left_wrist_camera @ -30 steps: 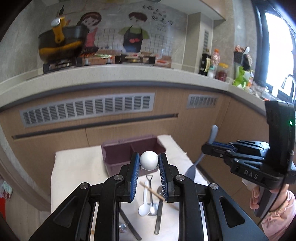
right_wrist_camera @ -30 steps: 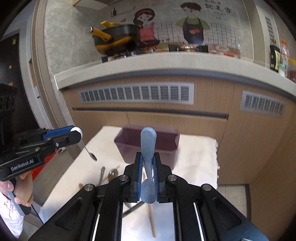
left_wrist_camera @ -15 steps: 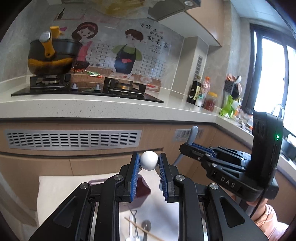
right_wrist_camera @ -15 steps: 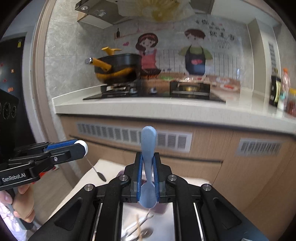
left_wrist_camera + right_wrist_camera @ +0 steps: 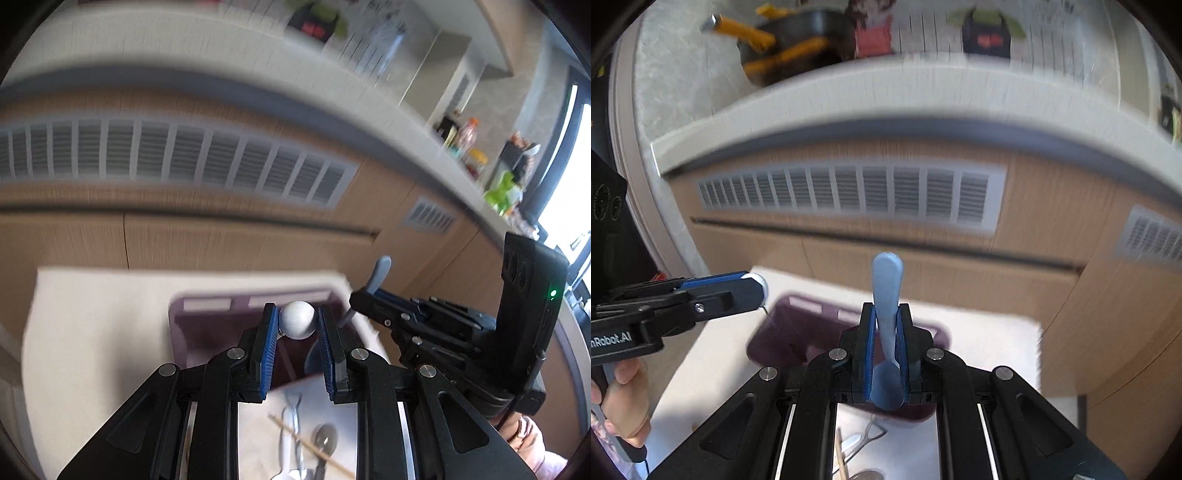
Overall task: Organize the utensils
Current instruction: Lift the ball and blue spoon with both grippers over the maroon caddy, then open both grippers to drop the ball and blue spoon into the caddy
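My left gripper [image 5: 296, 325] is shut on a white ball-topped utensil [image 5: 296, 319] and holds it over the purple bin [image 5: 177, 321]. It also shows in the right wrist view [image 5: 753, 286], with the thin stem hanging at the bin's left edge. My right gripper [image 5: 886, 325] is shut on a blue spoon [image 5: 887, 280], handle up, above the purple bin [image 5: 764, 343]. In the left wrist view the right gripper [image 5: 360, 301] holds the blue spoon [image 5: 380, 271] over the bin's right end.
The bin stands on a white cloth [image 5: 92, 332] on a small table. Loose spoons [image 5: 325, 439] and a wooden chopstick [image 5: 310, 443] lie on the cloth near me. A wooden cabinet front with vents [image 5: 849, 192] rises behind, under a counter.
Both grippers have tilted down and moved in over the purple bin, still holding their utensils. The views are blurred by motion.
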Available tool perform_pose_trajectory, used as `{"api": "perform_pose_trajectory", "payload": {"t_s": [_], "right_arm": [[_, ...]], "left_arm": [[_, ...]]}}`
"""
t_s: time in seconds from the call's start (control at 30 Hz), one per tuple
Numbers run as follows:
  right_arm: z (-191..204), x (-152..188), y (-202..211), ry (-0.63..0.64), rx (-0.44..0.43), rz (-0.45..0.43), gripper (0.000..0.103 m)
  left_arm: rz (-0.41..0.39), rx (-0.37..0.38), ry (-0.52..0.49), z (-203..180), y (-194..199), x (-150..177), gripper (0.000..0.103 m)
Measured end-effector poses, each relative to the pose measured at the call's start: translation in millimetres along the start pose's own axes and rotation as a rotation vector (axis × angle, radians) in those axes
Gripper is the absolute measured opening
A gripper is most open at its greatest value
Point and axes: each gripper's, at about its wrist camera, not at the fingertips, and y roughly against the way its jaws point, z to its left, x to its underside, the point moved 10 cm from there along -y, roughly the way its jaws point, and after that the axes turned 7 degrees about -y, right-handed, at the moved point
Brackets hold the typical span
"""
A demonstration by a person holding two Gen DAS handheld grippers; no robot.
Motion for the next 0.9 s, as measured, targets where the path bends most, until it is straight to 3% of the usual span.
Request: {"api": "perform_pose_trajectory", "payload": {"t_s": [0.13, 0.27, 0.33, 0.5, 0.57, 0.77, 0.9], "right_arm": [[-2.7, 23.0, -17.2, -0.012, -0.02, 0.056, 0.016], [-3.9, 29.7, -4.1, -0.003, -0.009, 0.025, 0.044], [-1.5, 30.7, 8.2, 0.011, 0.008, -0.003, 0.051], [6.9, 43.5, 39.4, 0.061, 0.057, -0.061, 0.078], [12.2, 53.1, 46.9, 0.086, 0.087, -0.075, 0.094], [27.5, 98.5, 46.3, 0.216, 0.19, -0.057, 0.102], [41.1, 128.2, 33.4, 0.265, 0.169, 0.02, 0.102]], "left_arm": [[0.044, -0.043, 0.023, 16.3, -15.0, 24.9, 0.025], [0.002, -0.085, 0.013, 19.7, 5.4, 31.0, 0.03], [-0.027, -0.12, 0.002, 21.1, 22.6, 33.3, 0.042], [-0.088, -0.247, -0.047, 26.1, 73.7, 48.1, 0.056], [-0.085, -0.307, -0.064, 30.5, 87.5, 59.8, 0.06], [-0.023, -0.418, -0.085, 50.1, 109.0, 120.0, 0.064], [0.049, -0.447, -0.06, 65.3, 108.4, 171.7, 0.064]]}}
